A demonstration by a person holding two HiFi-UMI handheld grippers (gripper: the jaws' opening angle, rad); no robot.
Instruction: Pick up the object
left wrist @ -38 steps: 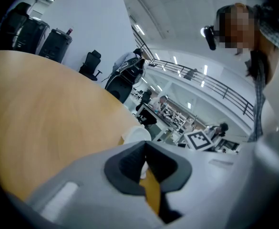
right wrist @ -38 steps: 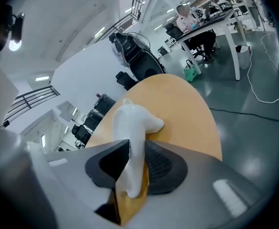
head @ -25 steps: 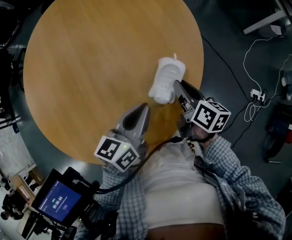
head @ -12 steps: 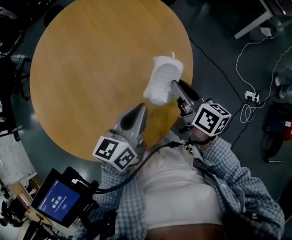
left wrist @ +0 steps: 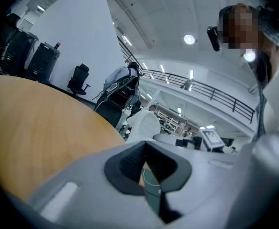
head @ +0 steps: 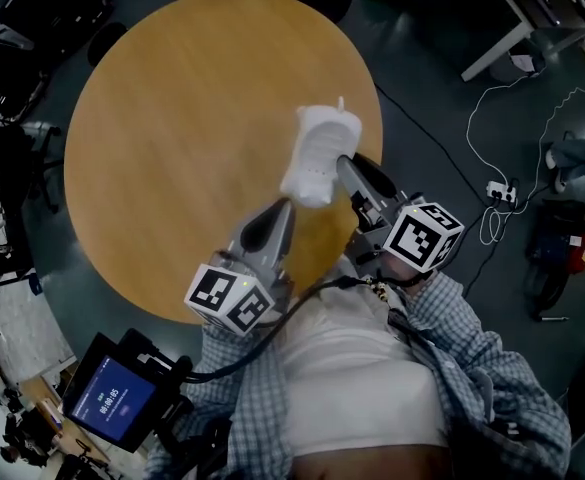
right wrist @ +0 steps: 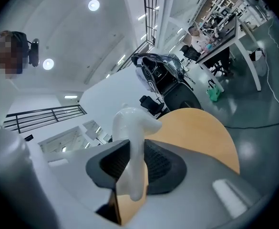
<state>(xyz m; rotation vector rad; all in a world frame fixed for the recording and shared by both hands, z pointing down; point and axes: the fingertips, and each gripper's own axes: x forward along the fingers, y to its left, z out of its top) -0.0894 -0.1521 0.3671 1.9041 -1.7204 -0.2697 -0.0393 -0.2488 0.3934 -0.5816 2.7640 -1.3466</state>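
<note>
A white plastic object with a small nub on top hangs above the near right part of the round wooden table. My right gripper is shut on its lower side. In the right gripper view the object stands upright between the two dark pads, and both press on it. My left gripper hovers over the table's near edge, a little left of the object, with its jaws together and nothing in them. In the left gripper view its pads meet in a narrow V.
White cables and a power strip lie on the dark floor to the right, near a red and black device. A lit tablet sits at lower left. A desk leg crosses the upper right.
The white object and my right gripper have risen and drifted a little left over the table. My left gripper has kept its place near the table's edge.
</note>
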